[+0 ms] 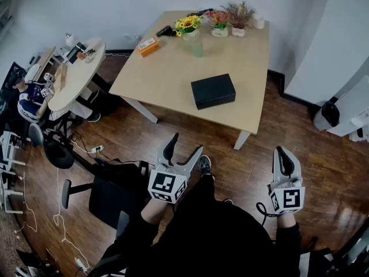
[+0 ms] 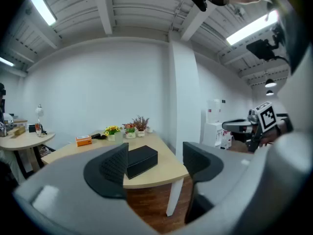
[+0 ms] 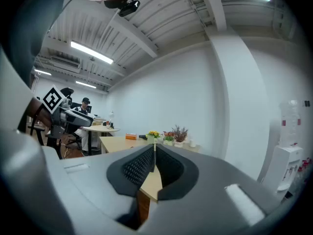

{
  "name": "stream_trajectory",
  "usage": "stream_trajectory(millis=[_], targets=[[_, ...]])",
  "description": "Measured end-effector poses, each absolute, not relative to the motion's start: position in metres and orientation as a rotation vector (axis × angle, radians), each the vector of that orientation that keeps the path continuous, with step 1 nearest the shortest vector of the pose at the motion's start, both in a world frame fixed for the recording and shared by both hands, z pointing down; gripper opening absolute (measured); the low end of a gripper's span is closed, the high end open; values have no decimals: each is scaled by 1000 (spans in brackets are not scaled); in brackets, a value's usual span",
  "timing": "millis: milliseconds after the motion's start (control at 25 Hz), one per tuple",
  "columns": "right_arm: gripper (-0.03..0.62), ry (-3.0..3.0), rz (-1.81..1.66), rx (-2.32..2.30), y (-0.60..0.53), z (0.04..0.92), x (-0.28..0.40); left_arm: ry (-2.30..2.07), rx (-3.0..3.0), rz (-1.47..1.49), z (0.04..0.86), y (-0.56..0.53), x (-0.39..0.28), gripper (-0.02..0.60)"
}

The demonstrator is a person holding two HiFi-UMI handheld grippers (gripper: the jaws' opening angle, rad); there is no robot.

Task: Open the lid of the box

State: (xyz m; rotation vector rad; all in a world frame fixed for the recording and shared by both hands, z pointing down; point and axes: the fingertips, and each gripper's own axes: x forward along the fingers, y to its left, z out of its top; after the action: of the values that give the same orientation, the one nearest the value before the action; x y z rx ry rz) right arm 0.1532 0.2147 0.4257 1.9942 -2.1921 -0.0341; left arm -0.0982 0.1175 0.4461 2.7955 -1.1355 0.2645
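A black box (image 1: 213, 90) with its lid down lies near the front edge of the light wooden table (image 1: 173, 68). My left gripper (image 1: 183, 152) hangs over the floor well short of the table, its jaws open and empty. In the left gripper view the box (image 2: 143, 159) shows far off between the open fingers (image 2: 115, 165). My right gripper (image 1: 283, 161) is held over the floor to the right, jaws shut with nothing between them. In the right gripper view its pads (image 3: 146, 163) meet in front of the table.
At the table's far side stand flower pots (image 1: 219, 25), a green cup (image 1: 197, 48) and an orange box (image 1: 148, 45). A round table (image 1: 75, 74) with clutter and a seated person are at left. Black chairs (image 1: 104, 195) and cables lie on the wooden floor.
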Motion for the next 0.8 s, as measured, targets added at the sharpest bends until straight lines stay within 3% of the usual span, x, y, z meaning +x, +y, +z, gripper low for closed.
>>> stream_trajectory(millis=[120,240,360,520,800], targets=[[59,-2197,29,1949,159,449,147,-1094,2780,340,484,41,-96,370],[134,-2198,71,1874,98,465,140,-1048,2758,456,526,-27,-89,371],[158,-2181,89,1797,34,478,136,-1009,2746,568,566,-78,-79,370],[170,-2122,133,1702,-37,520,140,-939,2732,697,616,-106,-67,368],[309,-2148,282,1318,-100,624,122,-901,2627,796,660,-124,-60,337]])
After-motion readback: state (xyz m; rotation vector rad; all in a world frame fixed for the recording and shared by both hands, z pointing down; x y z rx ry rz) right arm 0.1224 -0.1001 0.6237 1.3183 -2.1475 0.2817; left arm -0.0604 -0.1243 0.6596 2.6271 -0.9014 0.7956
